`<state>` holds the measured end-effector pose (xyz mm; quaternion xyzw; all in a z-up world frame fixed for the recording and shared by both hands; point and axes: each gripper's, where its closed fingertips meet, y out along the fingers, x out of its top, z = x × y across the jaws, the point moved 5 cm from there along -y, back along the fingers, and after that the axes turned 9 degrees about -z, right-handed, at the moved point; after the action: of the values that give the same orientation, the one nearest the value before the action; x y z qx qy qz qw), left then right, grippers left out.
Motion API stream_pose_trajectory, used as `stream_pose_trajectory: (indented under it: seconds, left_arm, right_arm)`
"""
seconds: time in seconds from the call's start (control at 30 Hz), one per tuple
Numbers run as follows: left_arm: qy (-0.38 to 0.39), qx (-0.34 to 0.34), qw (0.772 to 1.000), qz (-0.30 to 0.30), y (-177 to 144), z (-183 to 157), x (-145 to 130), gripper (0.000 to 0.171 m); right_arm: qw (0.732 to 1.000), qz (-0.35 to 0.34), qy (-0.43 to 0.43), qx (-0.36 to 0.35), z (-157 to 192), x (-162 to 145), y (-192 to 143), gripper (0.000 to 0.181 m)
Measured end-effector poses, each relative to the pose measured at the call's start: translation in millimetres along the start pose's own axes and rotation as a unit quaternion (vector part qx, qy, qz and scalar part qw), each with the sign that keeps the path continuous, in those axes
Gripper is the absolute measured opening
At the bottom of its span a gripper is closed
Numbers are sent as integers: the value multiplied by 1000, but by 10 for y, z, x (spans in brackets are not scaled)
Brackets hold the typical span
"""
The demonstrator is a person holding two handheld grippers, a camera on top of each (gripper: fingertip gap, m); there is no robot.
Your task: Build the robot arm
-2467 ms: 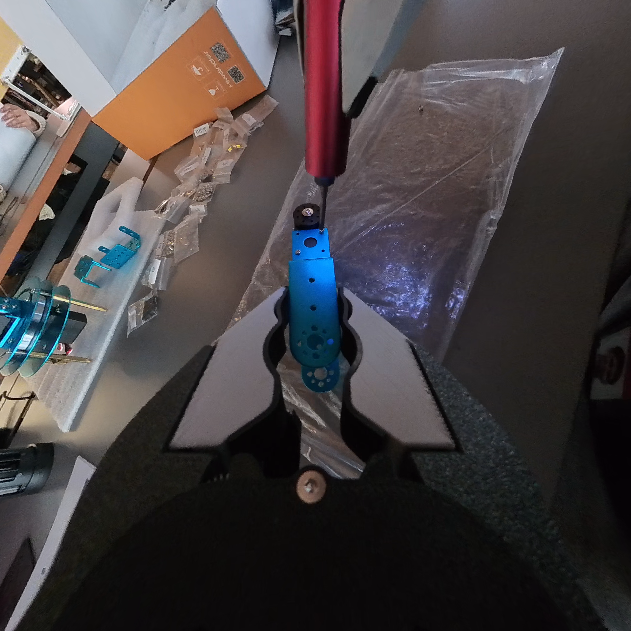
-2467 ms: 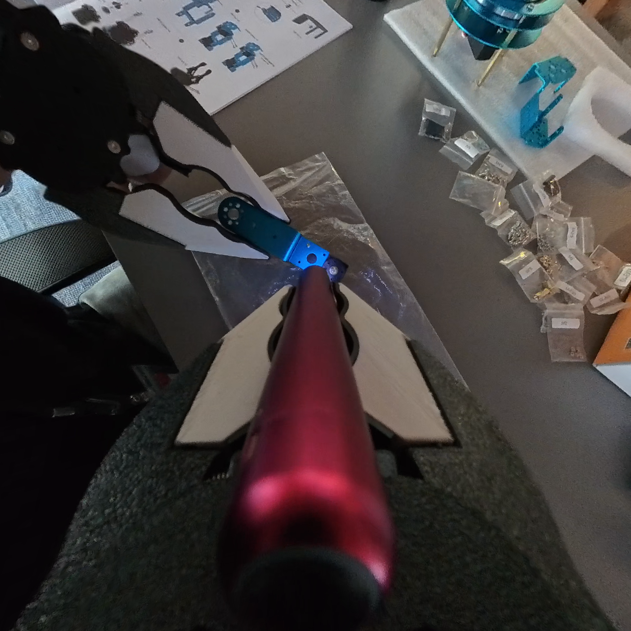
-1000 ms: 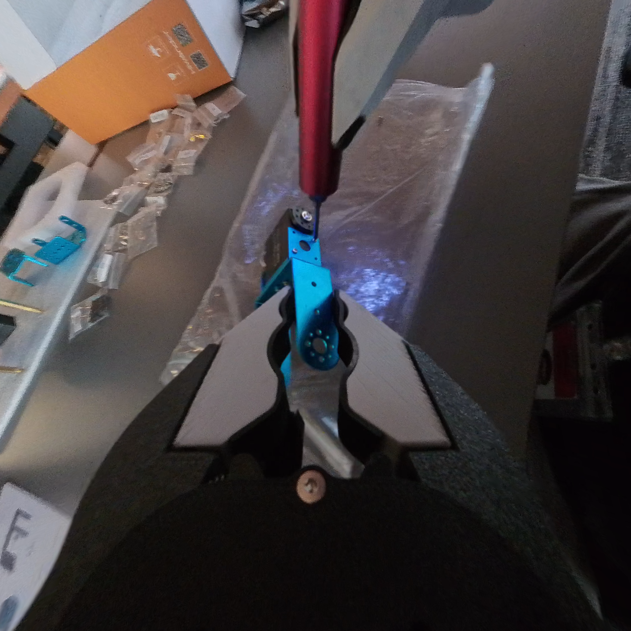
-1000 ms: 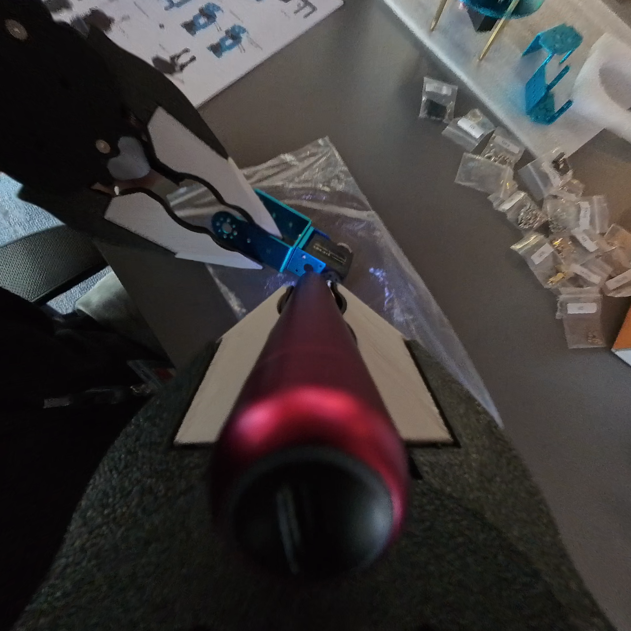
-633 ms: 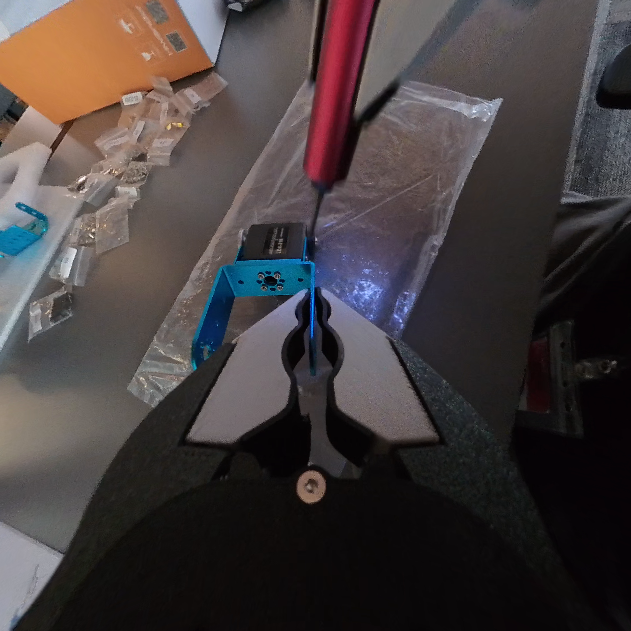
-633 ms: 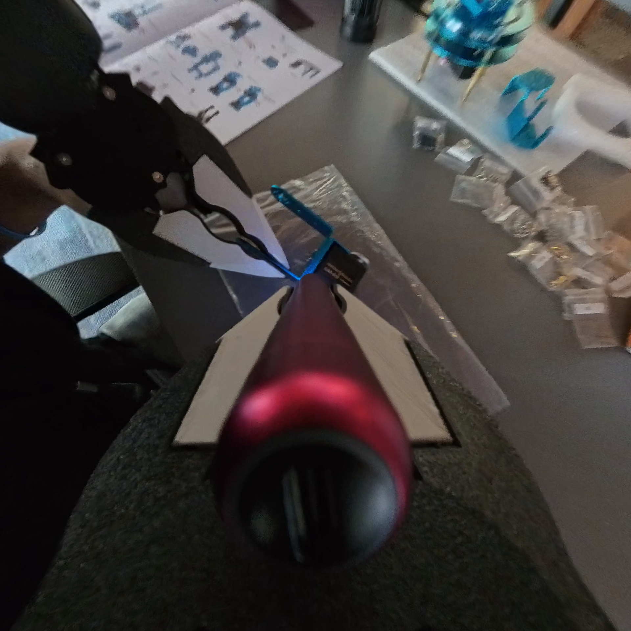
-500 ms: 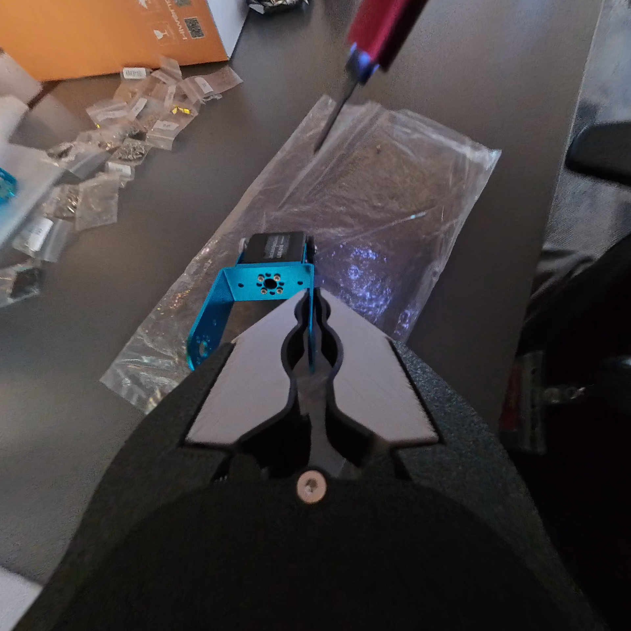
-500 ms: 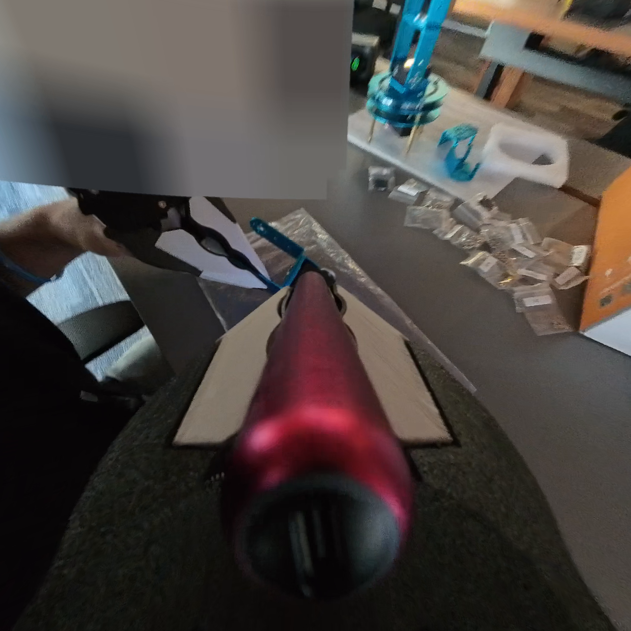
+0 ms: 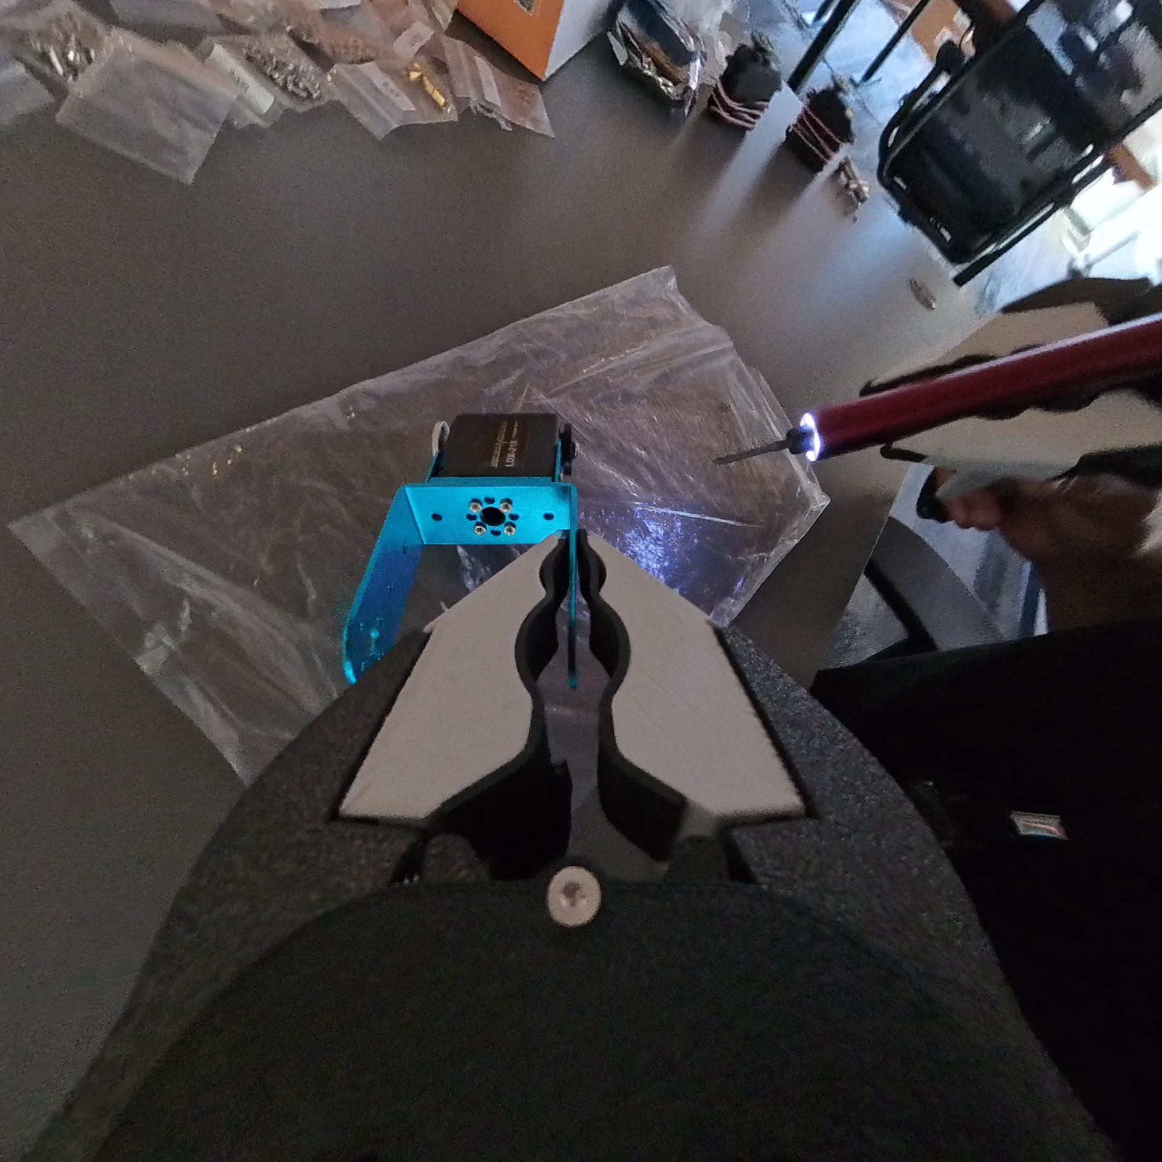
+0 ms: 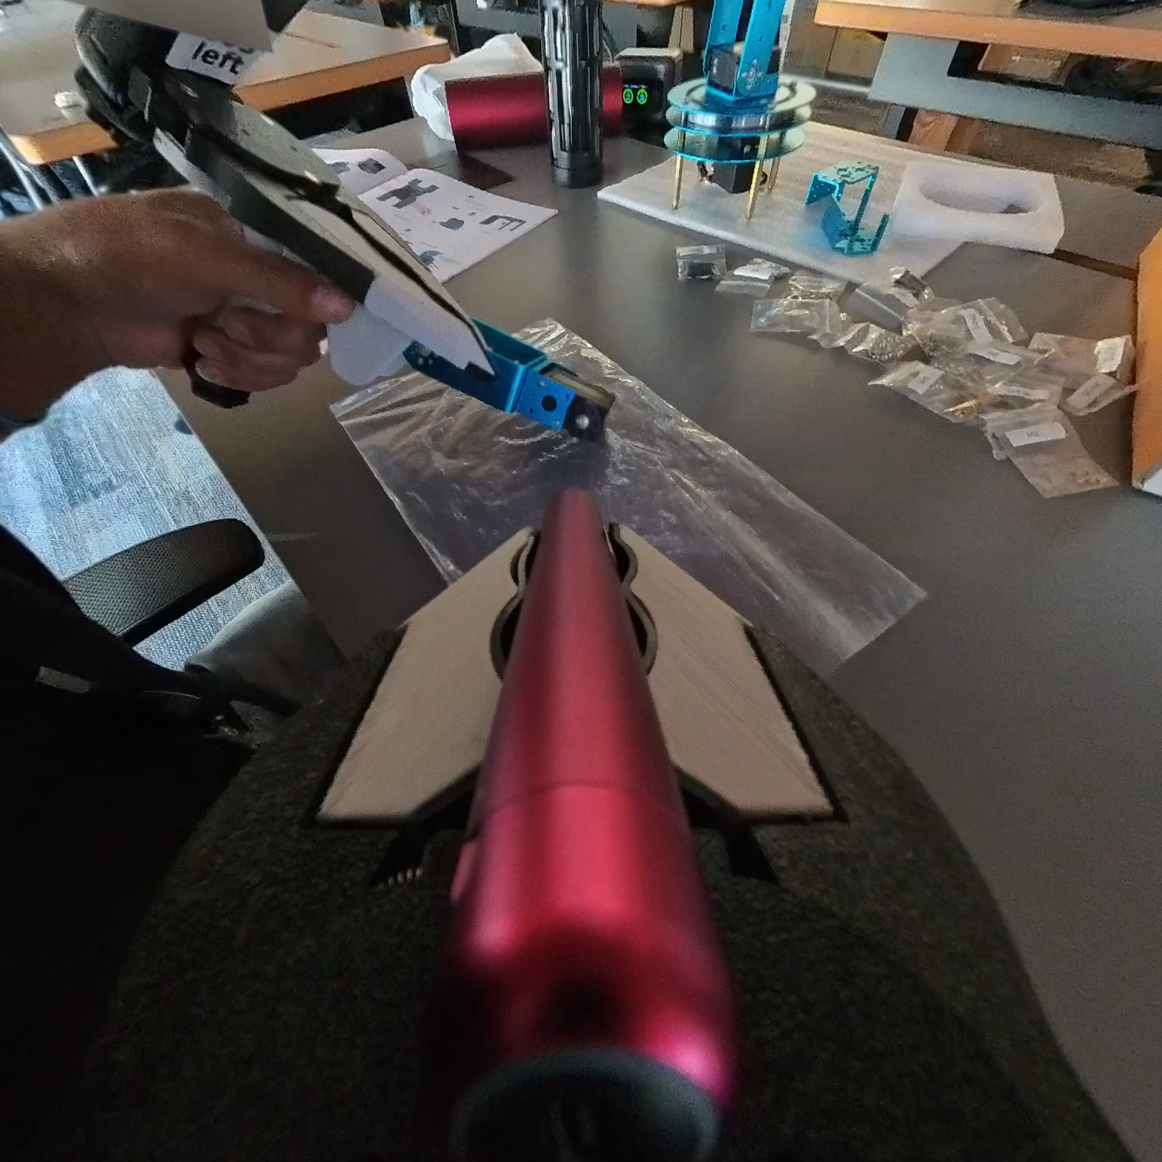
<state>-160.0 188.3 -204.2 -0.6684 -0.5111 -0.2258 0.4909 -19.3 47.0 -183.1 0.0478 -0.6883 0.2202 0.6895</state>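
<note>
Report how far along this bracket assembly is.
Done: the black servo sits in the blue U-bracket. In hand: the left gripper is shut on one bracket arm; the right gripper holds the red screwdriver, its lit bit clear of the bracket. Left, seemingly: another blue bracket and bagged hardware lie nearby.

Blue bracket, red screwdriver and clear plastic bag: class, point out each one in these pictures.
blue bracket (image 9: 490,517): left wrist view, its drilled front face.
red screwdriver (image 10: 585,723): right wrist view, mid-barrel.
clear plastic bag (image 9: 220,547): left wrist view, flat left part.
</note>
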Motion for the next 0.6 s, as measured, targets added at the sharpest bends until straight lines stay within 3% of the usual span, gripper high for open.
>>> stream_pose_trajectory:
  seconds: [0.17, 0.3, 0.47, 0.6]
  left_arm:
    - [-51, 0, 999, -4, -35, 10, -39, 1]
    - [-157, -28, 986, -40, -74, 47, 26, 0]
    - [-355, -136, 921, -90, -181, 119, 176, 0]
    - [-419, -158, 891, -79, -155, 191, 127, 0]
  right_arm:
    - [999, -28, 18, 21, 35, -68, -75, 22]
    - [998, -48, -24, 12, 55, -58, -119, 23]
    - [995, -32, -99, 13, 93, -73, -146, 22]
    - [995, -37, -87, 17, 64, -51, -128, 22]
